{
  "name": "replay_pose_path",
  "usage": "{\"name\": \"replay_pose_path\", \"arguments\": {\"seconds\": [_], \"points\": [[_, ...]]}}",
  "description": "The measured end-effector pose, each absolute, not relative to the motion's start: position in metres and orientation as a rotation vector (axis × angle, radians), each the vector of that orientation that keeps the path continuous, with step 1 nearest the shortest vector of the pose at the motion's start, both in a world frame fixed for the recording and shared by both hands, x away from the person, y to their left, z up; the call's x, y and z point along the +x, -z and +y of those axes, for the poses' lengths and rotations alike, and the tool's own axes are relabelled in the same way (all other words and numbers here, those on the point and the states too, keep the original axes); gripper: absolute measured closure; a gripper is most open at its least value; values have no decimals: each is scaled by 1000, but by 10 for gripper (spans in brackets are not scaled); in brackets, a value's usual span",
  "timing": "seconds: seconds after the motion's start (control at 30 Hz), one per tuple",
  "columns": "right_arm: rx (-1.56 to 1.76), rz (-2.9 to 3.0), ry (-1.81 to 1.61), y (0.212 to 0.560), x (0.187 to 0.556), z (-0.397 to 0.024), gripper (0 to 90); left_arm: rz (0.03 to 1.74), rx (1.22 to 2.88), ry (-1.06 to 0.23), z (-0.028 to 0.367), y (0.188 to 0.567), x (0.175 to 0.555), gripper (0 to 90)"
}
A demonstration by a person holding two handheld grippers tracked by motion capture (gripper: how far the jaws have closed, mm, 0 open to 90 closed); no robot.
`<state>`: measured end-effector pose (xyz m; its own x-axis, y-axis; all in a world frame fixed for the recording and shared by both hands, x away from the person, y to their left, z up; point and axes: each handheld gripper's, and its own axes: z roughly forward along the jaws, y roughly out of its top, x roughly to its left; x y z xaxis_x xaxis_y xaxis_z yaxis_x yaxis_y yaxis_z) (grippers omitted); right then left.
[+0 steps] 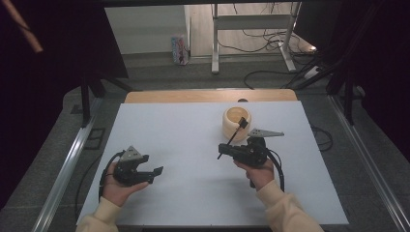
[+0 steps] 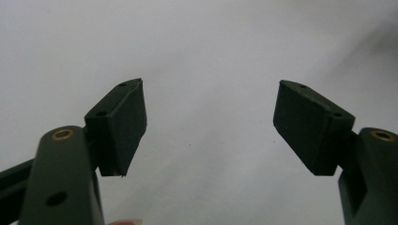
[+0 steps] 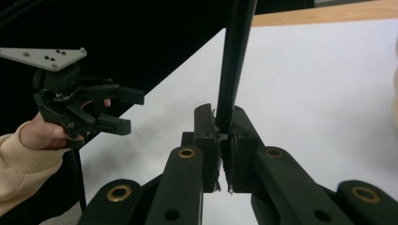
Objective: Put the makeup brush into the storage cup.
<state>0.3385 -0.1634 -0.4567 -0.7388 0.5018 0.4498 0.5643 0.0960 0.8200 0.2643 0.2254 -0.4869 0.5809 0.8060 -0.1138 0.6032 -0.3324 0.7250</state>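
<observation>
We see a rectangular surface [image 1: 169, 140] covered by a plain white sheet. Along the far edge a strip of bare light wood [image 1: 208, 95] shows beyond the sheet. One item stands directly on the surface: a round, cream-coloured pot [image 1: 237, 122], upright with its mouth open to the top, placed right of centre and near the far edge. The surface stands on a grey carpeted floor [image 1: 58, 140], with a metal rail [image 1: 67, 164] running along its left edge.
</observation>
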Motion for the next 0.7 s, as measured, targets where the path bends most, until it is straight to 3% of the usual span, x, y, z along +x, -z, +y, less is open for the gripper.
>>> {"name": "replay_pose_path", "arguments": {"seconds": [0.7], "points": [[-1134, -2276, 1822, 442, 347, -176, 843, 1164, 2068, -369, 247, 495, 251, 265]]}}
